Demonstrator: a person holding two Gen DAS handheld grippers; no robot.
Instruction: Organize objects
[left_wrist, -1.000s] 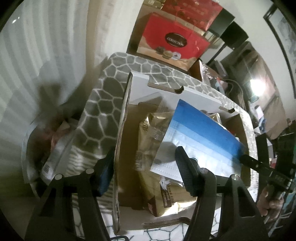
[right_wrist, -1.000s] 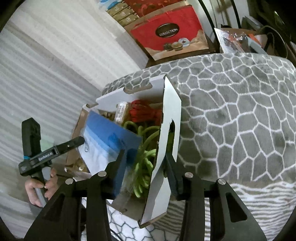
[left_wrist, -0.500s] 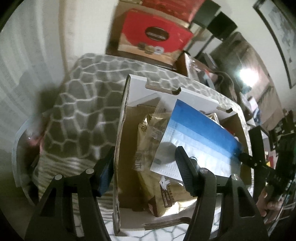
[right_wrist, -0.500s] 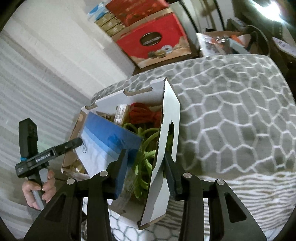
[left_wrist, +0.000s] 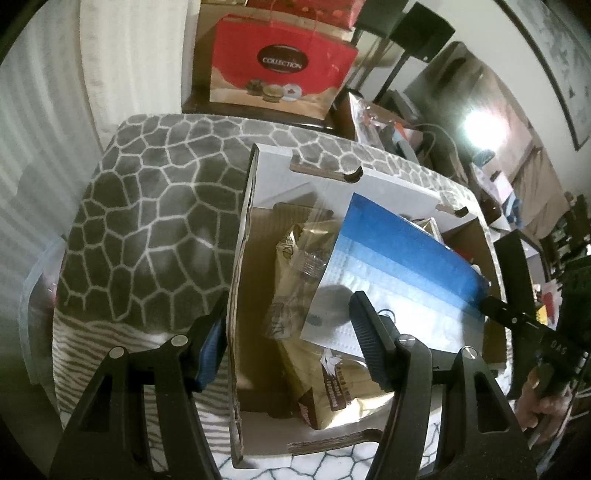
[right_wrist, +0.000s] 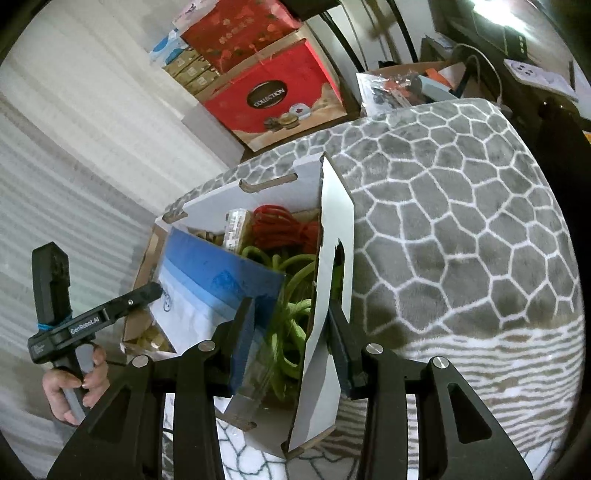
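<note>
So there's a white cardboard box (left_wrist: 280, 177) sitting on a grey blanket (left_wrist: 147, 221) with a white cell pattern, and both grippers are at it from opposite ends. The left gripper (left_wrist: 288, 332) has its jaws wide apart, straddling the box's left wall: one finger outside over the blanket, the other inside the box right up against the lower edge of a blue-and-white pack of face masks (left_wrist: 399, 273). Can't tell if that finger actually touches the pack.

The mask pack lies tilted across the top of the box contents, resting over some gold snack bags (left_wrist: 332, 387). From the right wrist view the right gripper (right_wrist: 291, 339) is also spread open, one finger inside against the blue corner of the pack (right_wrist: 221, 273), the other outside the box's right flap (right_wrist: 332, 258), so the flap stands between the fingers. Neither tool is clamped on anything that I can see.

Also in the box: green rope (right_wrist: 291, 295) coiled near the right wall and red cord (right_wrist: 280, 229) behind it. A red gift bag (left_wrist: 280, 70) marked COLLECTION stands past the blanket by the wall
</note>
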